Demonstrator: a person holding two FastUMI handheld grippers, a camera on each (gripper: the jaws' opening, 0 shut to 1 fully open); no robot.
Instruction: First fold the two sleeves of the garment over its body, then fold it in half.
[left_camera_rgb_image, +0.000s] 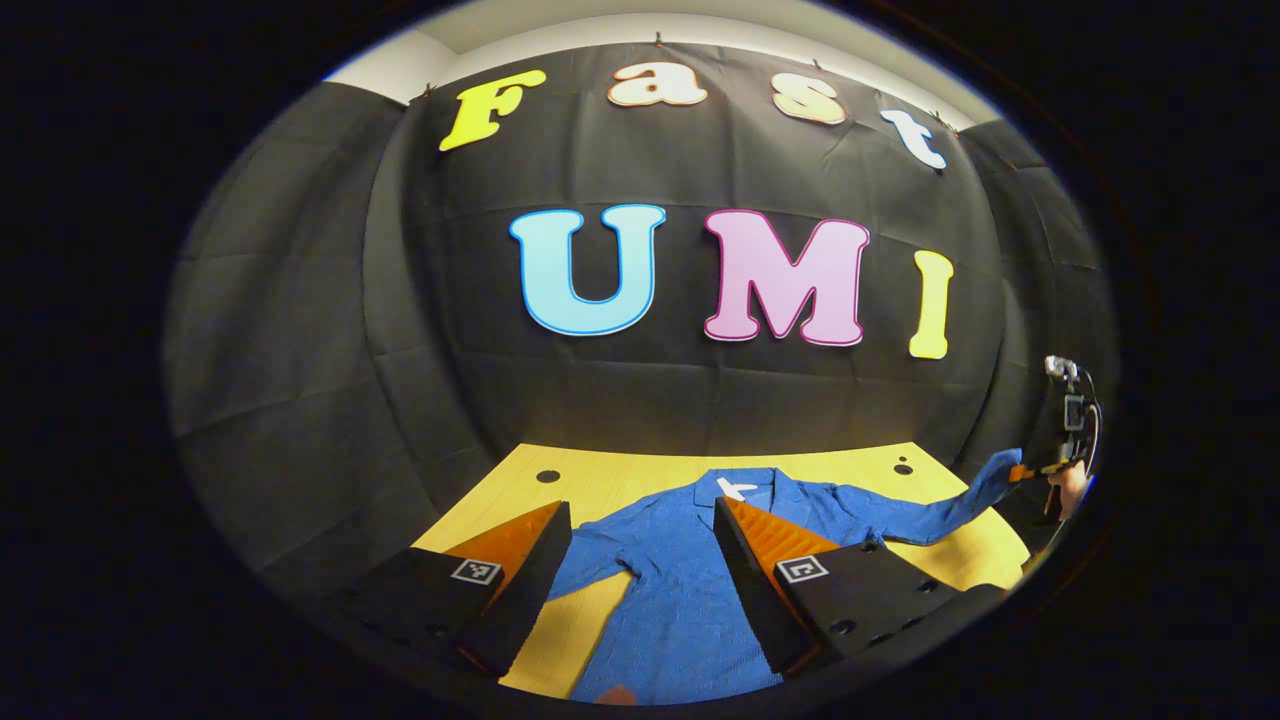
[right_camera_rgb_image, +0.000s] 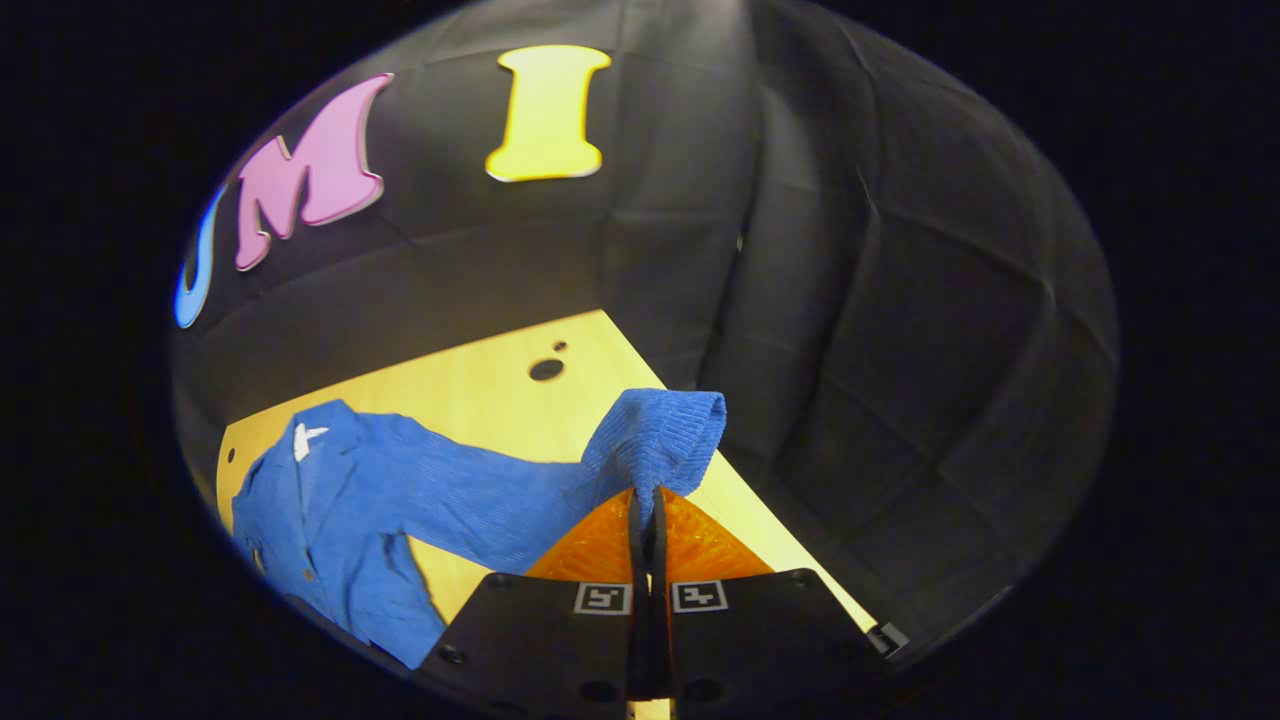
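Note:
A blue shirt (left_camera_rgb_image: 680, 590) lies spread on the yellow table (left_camera_rgb_image: 620, 475), collar toward the far wall. My left gripper (left_camera_rgb_image: 640, 530) hangs open above the shirt's body, with nothing between its fingers. The shirt's right sleeve (left_camera_rgb_image: 940, 515) stretches off toward the table's right edge and rises there. In the right gripper view my right gripper (right_camera_rgb_image: 645, 500) is shut on that blue sleeve (right_camera_rgb_image: 655, 440) near the cuff, lifted off the table (right_camera_rgb_image: 480, 390). The rest of the shirt (right_camera_rgb_image: 340, 500) lies at lower left. The right gripper (left_camera_rgb_image: 1030, 470) and a hand (left_camera_rgb_image: 1068, 490) also show far right in the left gripper view.
The table has small dark holes (left_camera_rgb_image: 548, 476) near its far corners, one of them the hole (right_camera_rgb_image: 546, 369). Black cloth walls close in the table at the back and sides. Bare tabletop lies left of the shirt.

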